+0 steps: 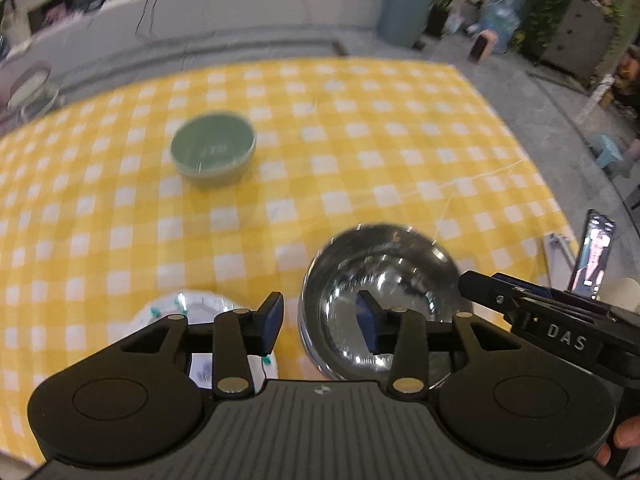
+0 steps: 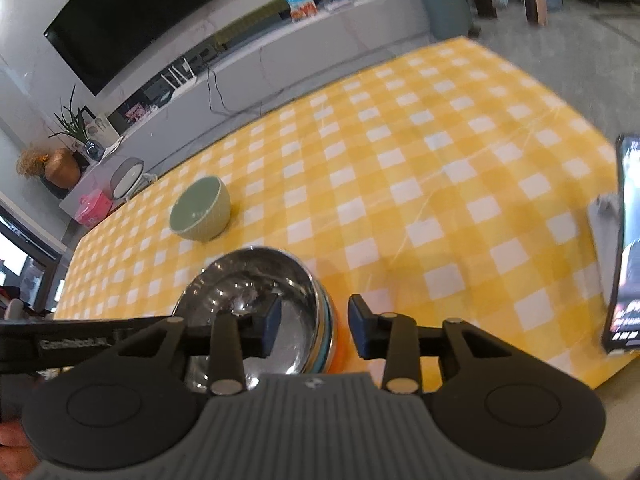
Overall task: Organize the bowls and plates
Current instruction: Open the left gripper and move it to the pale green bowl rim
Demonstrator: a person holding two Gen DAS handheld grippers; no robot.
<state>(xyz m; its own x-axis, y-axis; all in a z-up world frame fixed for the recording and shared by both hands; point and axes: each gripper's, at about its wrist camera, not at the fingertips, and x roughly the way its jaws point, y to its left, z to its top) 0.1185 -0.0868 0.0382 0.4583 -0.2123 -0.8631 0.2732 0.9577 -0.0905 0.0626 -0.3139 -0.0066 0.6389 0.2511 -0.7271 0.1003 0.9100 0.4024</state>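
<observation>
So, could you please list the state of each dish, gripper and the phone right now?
Steel bowl: upright, empty, rim straddled by both grippers.
Green bowl: upright, empty, standing alone further back on the tablecloth.
White plate: flat on the cloth, partly hidden by the left gripper.
Left gripper: open, one finger inside the steel bowl.
Right gripper: open, one finger inside the steel bowl.
Phone: propped upright, screen lit.

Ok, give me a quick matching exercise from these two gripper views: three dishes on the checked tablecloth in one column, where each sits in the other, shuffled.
Things:
1. green bowl
2. steel bowl
3. white patterned plate

Places:
A. straddled by both grippers' open fingers
B. alone, farther out on the cloth
C. near edge, under the left gripper

Pairs: 1-B, 2-A, 3-C
</observation>
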